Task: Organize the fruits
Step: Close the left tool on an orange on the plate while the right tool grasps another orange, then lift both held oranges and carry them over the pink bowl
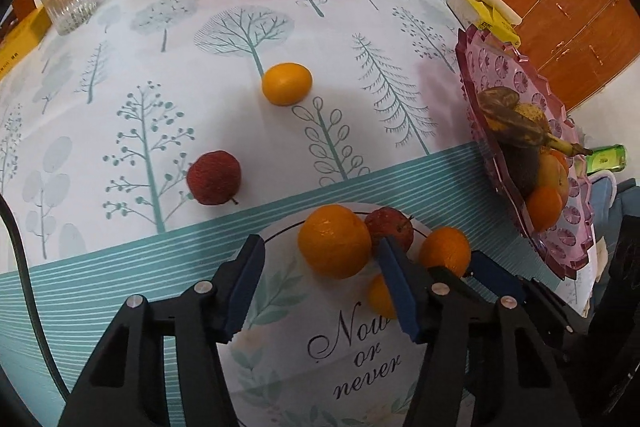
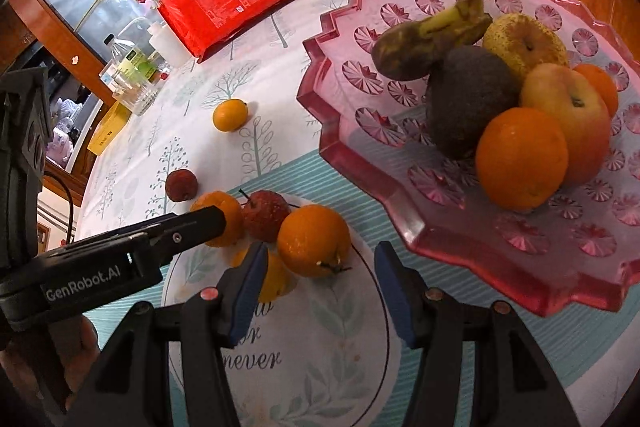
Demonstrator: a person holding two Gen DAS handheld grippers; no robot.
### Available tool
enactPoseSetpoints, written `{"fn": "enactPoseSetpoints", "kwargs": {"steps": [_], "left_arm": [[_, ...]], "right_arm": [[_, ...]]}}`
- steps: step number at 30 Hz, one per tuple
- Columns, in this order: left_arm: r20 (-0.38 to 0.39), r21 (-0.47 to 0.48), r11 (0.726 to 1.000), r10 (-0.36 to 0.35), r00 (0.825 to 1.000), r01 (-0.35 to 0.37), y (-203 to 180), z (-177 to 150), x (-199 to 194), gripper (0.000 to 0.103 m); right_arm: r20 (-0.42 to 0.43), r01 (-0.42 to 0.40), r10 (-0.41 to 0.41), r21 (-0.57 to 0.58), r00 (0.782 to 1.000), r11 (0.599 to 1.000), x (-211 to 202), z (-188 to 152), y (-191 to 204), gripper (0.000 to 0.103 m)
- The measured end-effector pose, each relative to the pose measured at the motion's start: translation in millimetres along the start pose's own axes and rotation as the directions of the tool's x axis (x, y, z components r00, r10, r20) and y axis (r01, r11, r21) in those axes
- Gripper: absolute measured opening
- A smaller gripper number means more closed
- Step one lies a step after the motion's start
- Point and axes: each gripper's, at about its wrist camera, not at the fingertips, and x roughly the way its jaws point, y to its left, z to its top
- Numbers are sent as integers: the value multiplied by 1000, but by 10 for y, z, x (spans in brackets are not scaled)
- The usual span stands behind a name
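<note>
Both grippers hang over a round white plate printed with leaves and script [image 2: 360, 311]. The left gripper [image 1: 320, 259] and the right gripper [image 2: 320, 267] stand parted, gripping nothing. On the plate sit a large orange [image 1: 334, 241], a red bumpy fruit [image 1: 390, 227] and smaller oranges. Farther out on the tree-patterned tablecloth [image 1: 160, 67] lie another red bumpy fruit [image 1: 214, 178] and a yellow-orange citrus [image 1: 286, 83]. A pink scalloped glass dish [image 2: 460, 239] beside the plate holds more fruit.
</note>
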Motion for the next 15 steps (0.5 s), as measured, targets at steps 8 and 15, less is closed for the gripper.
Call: {"fn": "enactPoseSetpoints", "kwargs": {"steps": [8, 15], "left_arm": [[-21, -20, 999, -45, 999, 45, -14, 6, 129, 40], [-4, -26, 998, -53, 999, 53, -7, -5, 137, 38]], "right_arm": [[22, 15, -15, -21, 1000, 1000, 51, 23, 20, 49], [44, 23, -20, -66, 999, 998, 59, 26, 107, 39]]}}
